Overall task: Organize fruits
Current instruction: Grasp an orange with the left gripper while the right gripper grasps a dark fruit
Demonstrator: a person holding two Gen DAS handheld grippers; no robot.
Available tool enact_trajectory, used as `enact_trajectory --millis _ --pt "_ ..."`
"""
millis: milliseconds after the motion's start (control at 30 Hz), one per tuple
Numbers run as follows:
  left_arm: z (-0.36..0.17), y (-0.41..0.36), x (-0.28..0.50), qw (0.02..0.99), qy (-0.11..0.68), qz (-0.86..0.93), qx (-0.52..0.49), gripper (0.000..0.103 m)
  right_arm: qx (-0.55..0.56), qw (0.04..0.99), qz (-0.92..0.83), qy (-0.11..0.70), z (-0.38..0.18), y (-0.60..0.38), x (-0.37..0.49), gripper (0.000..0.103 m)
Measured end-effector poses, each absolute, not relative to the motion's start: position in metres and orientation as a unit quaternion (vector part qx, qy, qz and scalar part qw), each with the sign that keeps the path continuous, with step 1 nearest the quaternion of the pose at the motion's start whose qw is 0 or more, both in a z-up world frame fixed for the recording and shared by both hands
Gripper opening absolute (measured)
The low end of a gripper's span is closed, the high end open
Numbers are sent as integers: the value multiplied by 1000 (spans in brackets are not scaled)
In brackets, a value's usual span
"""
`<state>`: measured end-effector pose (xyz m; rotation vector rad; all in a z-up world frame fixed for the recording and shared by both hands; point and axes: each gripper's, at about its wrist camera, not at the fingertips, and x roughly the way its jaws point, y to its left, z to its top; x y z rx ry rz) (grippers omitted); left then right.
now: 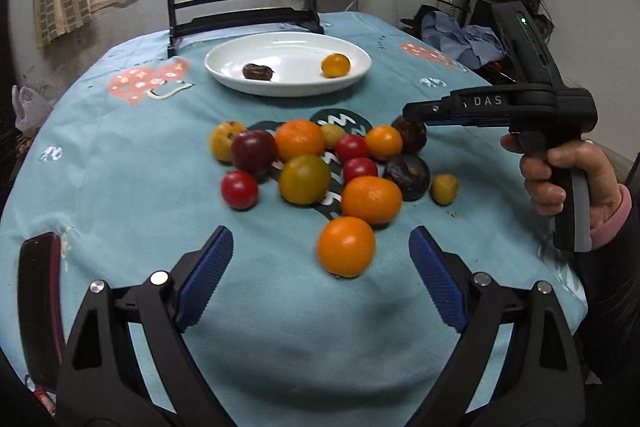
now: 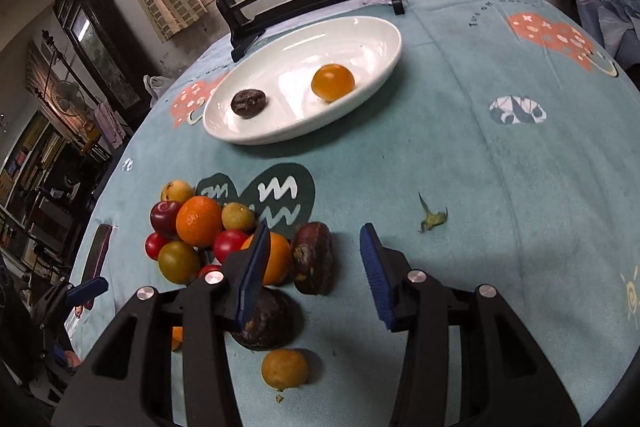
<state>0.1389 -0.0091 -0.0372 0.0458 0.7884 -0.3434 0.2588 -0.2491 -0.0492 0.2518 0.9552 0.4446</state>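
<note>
Fruits lie in a loose heap on our blue tablecloth (image 1: 120,195), oranges, red tomatoes and dark wrinkled passion fruits touching one another, and nearest our left gripper (image 1: 320,267) sits one orange (image 1: 346,246) a little apart from the rest. Two pieces, a small orange fruit (image 1: 335,65) and a dark one (image 1: 258,71), already rest in the white plate (image 1: 288,47) beyond the heap. We judge these round fruits light but prone to roll, the tomatoes soft and easily bruised, so we should close across the widest part, gently. Our left jaws stand wide apart and hold nothing, with the near orange just ahead between them. Our right gripper (image 2: 312,267) is partly open and empty too, hovering above a dark passion fruit (image 2: 313,257) at the heap's edge.
</note>
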Motion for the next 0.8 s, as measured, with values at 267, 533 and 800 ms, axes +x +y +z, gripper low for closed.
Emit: enact_trajectory --millis 267,533,800 --pt "-51 -18 147 895 404 -186 38 88 114 846 218 473 -60 -245 258 42" --pt "-58 -23 157 881 426 -205 31 68 115 842 221 479 -65 -245 260 23" --pt "-67 -34 168 867 449 -210 49 41 140 847 222 462 -55 -257 257 22"
